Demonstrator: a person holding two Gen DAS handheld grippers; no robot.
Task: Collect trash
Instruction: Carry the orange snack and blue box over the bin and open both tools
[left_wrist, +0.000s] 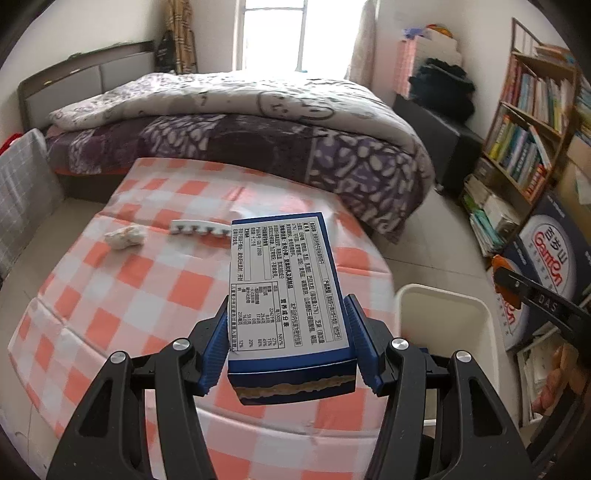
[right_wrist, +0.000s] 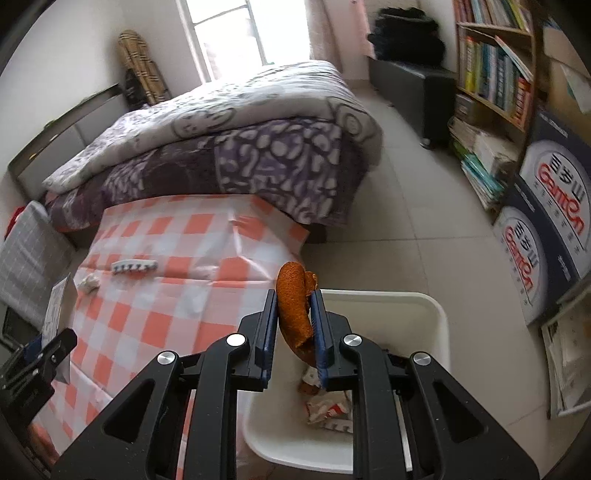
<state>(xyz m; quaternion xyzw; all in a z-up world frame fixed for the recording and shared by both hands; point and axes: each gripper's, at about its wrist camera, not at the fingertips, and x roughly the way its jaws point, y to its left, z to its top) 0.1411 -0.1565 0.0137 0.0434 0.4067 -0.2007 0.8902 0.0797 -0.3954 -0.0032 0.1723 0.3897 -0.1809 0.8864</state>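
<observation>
Right gripper (right_wrist: 294, 332) pinches an orange peel (right_wrist: 293, 306) over the bin (right_wrist: 436, 325) at lower right (ready to drop); left gripper (left_wrist: 290, 343) clamps a box (left_wrist: 286, 291) above the desk (left_wrist: 122, 295), binned next

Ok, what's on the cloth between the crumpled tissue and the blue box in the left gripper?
A white toothed plastic strip lies between the crumpled white tissue and the blue cardboard box; left wrist view shows it.

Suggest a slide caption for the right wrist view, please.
Right tool holds an orange peel over the white bin beside the checkered table.
</observation>
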